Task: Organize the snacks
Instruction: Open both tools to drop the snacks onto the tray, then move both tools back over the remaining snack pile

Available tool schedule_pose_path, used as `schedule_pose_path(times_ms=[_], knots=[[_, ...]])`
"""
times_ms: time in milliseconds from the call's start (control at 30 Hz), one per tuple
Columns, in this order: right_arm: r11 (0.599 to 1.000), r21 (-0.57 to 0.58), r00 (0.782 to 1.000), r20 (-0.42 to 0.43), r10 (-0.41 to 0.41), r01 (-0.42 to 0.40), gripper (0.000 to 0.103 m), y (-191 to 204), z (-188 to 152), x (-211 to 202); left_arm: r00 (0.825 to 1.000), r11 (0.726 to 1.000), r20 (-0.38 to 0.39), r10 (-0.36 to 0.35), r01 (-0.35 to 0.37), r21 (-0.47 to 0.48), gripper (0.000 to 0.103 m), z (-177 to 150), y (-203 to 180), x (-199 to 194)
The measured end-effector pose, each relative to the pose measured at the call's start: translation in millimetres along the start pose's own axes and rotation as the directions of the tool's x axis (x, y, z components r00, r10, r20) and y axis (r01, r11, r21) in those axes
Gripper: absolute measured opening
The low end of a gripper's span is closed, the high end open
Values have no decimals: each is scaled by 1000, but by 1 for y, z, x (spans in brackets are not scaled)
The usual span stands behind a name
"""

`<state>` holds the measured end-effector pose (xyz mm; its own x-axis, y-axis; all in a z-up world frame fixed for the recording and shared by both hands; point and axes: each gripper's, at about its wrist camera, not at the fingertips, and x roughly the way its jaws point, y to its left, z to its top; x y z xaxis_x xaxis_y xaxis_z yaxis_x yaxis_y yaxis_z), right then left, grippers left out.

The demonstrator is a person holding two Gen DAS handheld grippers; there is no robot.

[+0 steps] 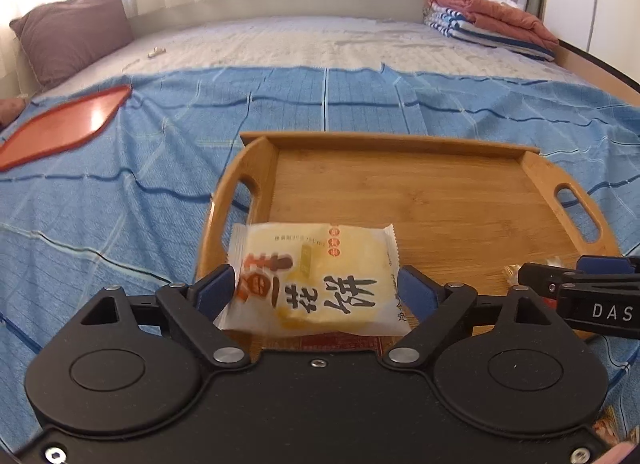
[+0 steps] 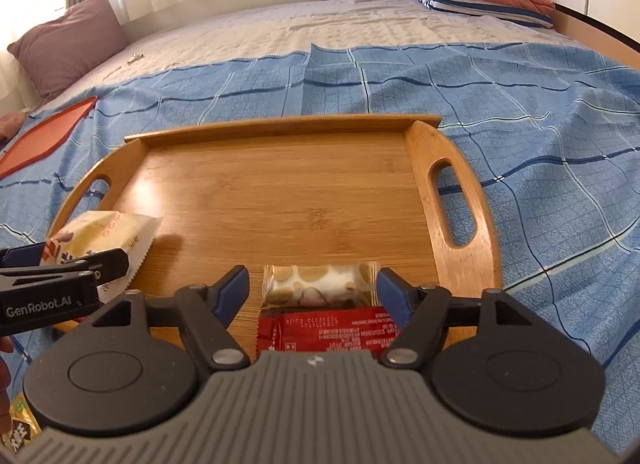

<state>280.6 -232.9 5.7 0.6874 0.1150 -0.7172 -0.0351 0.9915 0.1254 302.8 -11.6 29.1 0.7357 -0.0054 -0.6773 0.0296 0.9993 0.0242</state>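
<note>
Two grippers work over the wooden tray (image 2: pixel 460 200) on the blue checked sheet (image 1: pixel 120 192). Left gripper (image 1: pixel 316 284): jaws spread wide, pale yellow pastry packet (image 1: pixel 316 276) between them at the tray's near left corner, pads not pressing. Right gripper (image 2: pixel 312 288): jaws likewise wide, nougat packet (image 2: pixel 320 278) between them on the tray's near edge, above a red wrapper (image 2: pixel 324 334). Red lid (image 1: pixel 64 126) lies well left of the tray.

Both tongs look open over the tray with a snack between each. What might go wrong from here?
1. The pastry packet lies over the wooden tray's left rim; it might tip off.
2. The nougat bar lies close between the right tongs' pads; withdrawing might drag it.
3. The left tongs sit close to the right ones; they might collide.
</note>
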Motion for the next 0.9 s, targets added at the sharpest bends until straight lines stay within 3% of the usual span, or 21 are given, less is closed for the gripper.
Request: schedule_pose_path(times_ms=[133, 367, 600, 900], knots=[[1000, 4, 1000, 23, 12, -12, 86, -1, 0, -20, 999, 999, 42, 0, -2, 36, 92, 1, 0, -29], [999, -26, 995, 85, 45, -43, 90, -2, -12, -69, 995, 998, 81, -59, 56, 35, 96, -11, 11, -90], [994, -85, 987, 144, 74, -62, 94, -5, -45, -121, 987, 993, 112, -117, 112, 48, 99, -45, 25, -153], [994, -94, 980, 187, 68, -51, 95, -18, -95, -159, 978, 993, 171, -116, 115, 17, 100, -99, 45, -201]])
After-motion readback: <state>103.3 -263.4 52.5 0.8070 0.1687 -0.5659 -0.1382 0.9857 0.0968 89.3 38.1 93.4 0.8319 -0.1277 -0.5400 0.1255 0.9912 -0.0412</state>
